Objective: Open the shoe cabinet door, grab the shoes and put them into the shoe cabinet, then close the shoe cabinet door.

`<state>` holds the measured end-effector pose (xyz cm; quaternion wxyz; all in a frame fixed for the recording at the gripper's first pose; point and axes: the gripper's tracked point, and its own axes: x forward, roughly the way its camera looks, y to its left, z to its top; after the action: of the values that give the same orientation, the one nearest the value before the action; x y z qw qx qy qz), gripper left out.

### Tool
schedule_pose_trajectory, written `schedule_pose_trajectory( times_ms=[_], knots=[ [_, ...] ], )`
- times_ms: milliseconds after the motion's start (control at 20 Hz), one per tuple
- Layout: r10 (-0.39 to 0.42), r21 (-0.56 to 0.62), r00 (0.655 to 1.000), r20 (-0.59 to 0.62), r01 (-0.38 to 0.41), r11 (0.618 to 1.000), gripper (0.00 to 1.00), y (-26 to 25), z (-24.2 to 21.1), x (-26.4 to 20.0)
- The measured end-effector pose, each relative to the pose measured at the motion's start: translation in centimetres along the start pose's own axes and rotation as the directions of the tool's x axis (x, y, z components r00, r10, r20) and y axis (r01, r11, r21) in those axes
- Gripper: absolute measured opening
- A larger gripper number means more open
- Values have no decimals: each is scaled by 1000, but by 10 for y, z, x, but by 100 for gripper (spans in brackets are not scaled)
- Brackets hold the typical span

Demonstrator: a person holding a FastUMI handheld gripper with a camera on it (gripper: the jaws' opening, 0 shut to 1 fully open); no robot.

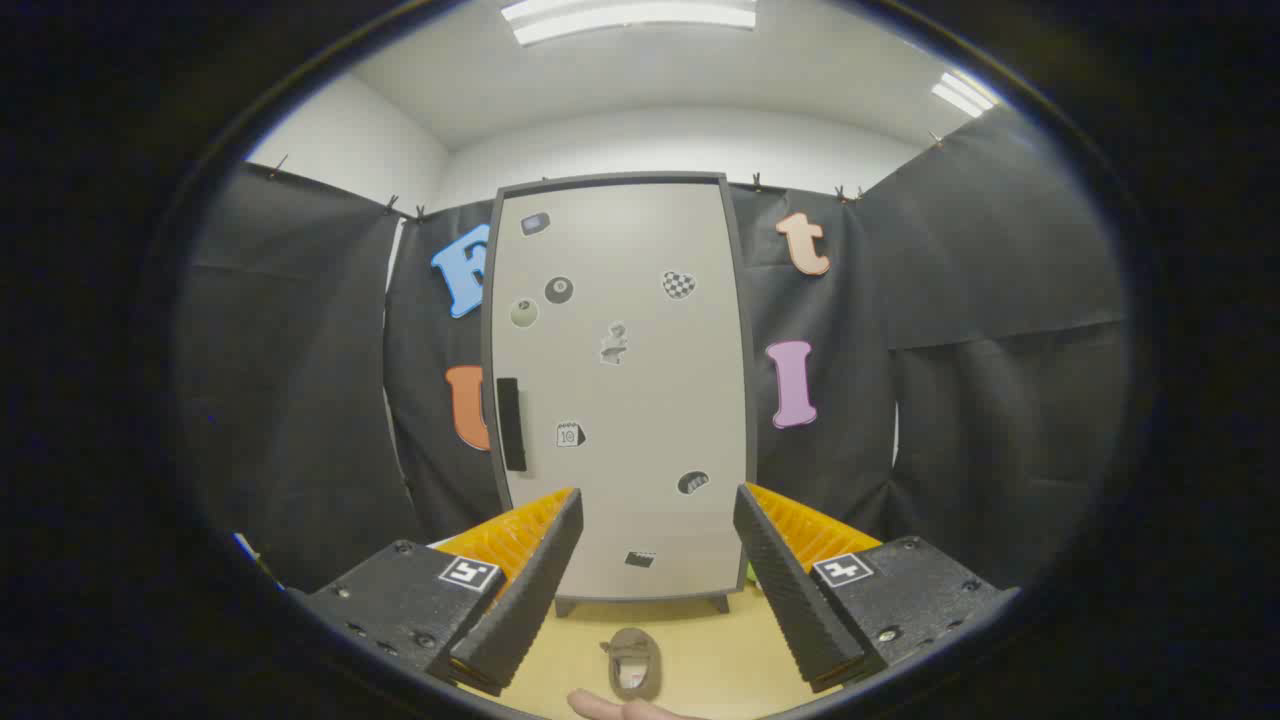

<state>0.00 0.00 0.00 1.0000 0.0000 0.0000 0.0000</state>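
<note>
The shoe (633,662) lay on the floor (720,650) just before the cabinet (620,390), between our tongs (657,620), which we held wide and empty. The cabinet's door (640,330) was shut, its dark handle (511,424) on the left. A fingertip (610,708) showed just nearer than the shoe.

Gripper (658,585) fingers (520,600) spread wide apart, empty, level and pointing forward.

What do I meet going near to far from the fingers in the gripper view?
A person's fingertip → shoe on the floor between the open fingers → closed shoe cabinet, its black handle on the door's left edge → black cloth wall behind.
</note>
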Motion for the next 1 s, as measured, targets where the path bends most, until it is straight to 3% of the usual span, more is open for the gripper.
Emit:
schedule_pose_trajectory(
  times_ms=[600, 800, 950, 1000],
  knots=[
    [26, -22, 999, -31, -27, 999, 99, 14, -5, 12],
    [103, -26, 994, 31, -102, 994, 99, 37, 9, 29],
    [66, -74, 995, 71, -61, 995, 99, 43, 18, 54],
    [86, -85, 994, 73, -80, 993, 99, 55, 20, 64]
  ],
)
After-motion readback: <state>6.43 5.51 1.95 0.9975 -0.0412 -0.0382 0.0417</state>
